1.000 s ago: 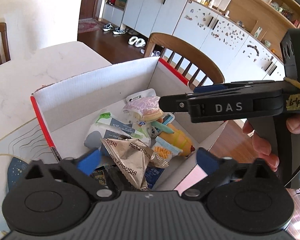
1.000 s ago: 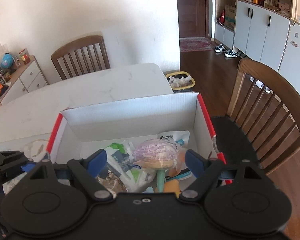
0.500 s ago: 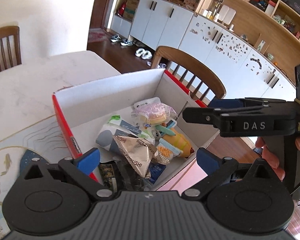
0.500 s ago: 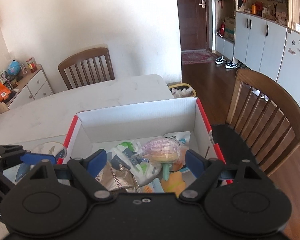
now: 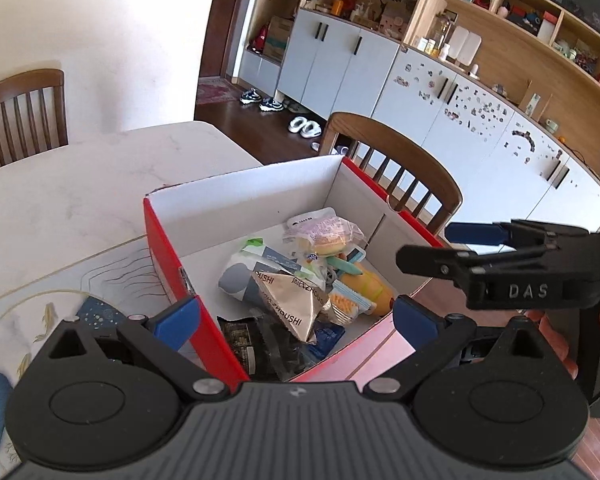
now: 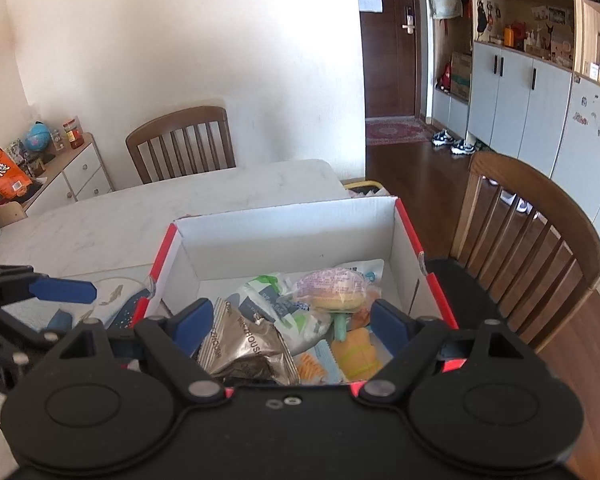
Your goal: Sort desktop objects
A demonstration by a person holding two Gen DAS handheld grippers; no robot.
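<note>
A red cardboard box with white inside (image 5: 236, 196) (image 6: 284, 228) stands on the white marble table. It holds several items: a wrapped bun (image 5: 332, 236) (image 6: 332, 292), a gold snack packet (image 5: 292, 300) (image 6: 240, 344), a yellow and green toy (image 5: 364, 284) (image 6: 356, 352) and white pouches. My left gripper (image 5: 296, 318) is open and empty above the box's near left corner. My right gripper (image 6: 292, 320) is open and empty above the box's near edge; it also shows at the right of the left wrist view (image 5: 432, 246).
A patterned mat (image 5: 40, 300) lies left of the box. Wooden chairs stand beyond the table (image 6: 180, 144) and right of the box (image 5: 396, 160) (image 6: 532, 248). Cabinets and shelves line the far wall. A low drawer unit with snacks (image 6: 40, 168) stands at the left.
Both grippers have pulled up and back from the box, so more of the box and room shows. The items in the box have not moved.
</note>
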